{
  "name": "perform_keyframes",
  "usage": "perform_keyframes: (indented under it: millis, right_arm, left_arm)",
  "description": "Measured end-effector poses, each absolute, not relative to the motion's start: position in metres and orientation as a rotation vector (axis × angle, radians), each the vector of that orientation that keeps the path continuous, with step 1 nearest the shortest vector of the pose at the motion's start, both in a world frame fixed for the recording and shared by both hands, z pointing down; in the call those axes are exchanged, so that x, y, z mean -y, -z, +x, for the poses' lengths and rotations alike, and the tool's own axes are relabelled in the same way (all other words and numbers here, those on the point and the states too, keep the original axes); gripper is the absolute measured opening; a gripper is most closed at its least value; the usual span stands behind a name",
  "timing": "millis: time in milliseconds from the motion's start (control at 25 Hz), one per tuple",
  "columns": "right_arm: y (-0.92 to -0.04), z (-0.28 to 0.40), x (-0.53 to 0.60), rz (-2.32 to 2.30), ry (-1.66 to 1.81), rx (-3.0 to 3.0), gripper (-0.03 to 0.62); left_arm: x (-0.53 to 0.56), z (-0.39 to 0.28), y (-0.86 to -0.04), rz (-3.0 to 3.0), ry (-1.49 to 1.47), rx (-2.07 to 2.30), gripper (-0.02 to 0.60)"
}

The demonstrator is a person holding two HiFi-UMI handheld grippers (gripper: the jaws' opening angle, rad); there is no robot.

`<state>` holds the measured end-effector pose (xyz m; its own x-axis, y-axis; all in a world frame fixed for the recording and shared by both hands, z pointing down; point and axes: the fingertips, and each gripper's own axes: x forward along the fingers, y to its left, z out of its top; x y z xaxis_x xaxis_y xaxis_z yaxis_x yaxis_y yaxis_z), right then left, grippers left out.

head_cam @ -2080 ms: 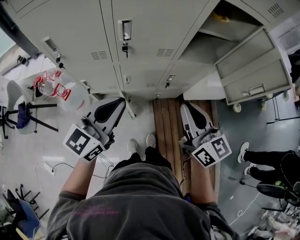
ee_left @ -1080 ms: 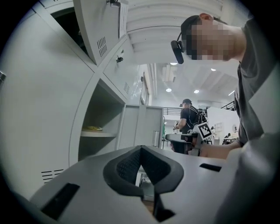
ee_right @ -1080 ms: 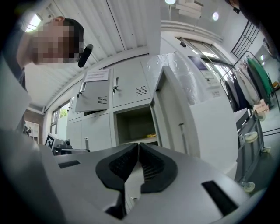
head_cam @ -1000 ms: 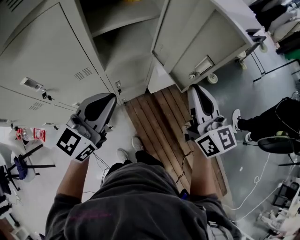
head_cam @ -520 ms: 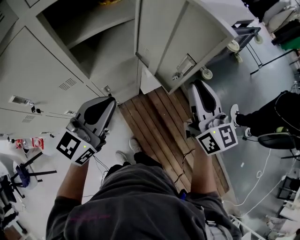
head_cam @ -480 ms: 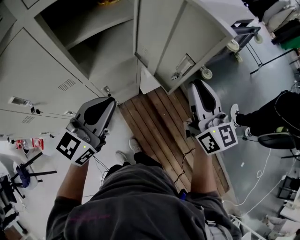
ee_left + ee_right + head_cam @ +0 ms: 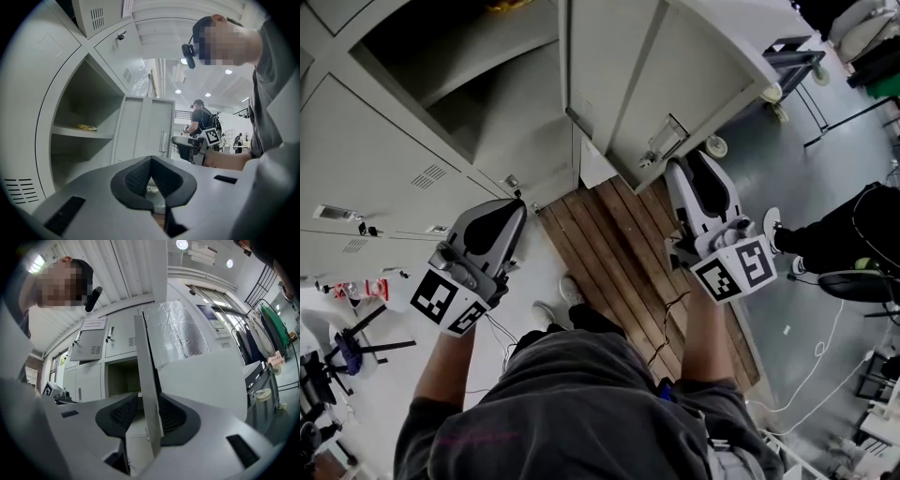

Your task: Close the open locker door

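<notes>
The open locker gapes at top left, and its grey door swings out toward me, handle near the free edge. My right gripper sits just below that handle. In the right gripper view the door stands edge-on between the jaws of the right gripper; they have just been opening and stand apart around it. My left gripper hangs in front of the closed lower lockers. In its own view the left gripper is shut on nothing, facing the compartment and door.
A small yellow thing lies on the locker shelf. Wooden planks cover the floor under me. A wheeled cart stands behind the door, and a seated person's legs are at the right. Cables trail on the floor.
Both grippers have drifted toward the lockers. The right one has come up close under the door's handle edge. The open compartment and door now fill more of the head view.
</notes>
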<state>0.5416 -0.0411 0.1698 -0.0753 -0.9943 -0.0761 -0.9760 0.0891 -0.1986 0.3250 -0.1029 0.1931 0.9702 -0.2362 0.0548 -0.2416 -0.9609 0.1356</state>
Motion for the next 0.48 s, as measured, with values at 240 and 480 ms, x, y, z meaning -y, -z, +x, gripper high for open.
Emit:
perform_keyframes:
  millis: [240,480]
  right_arm:
    - [-0.176,0.541,0.048,-1.972,0.165,-2.188,0.149]
    - [-0.17,0.532,0.047,-1.96,0.16,-2.197,0.12]
  left_arm:
    - [0.105,0.321,-0.194,2.968,-0.05,0.38,0.014]
    - [0.103,0.306,-0.188,2.962,-0.047,0.422,0.014]
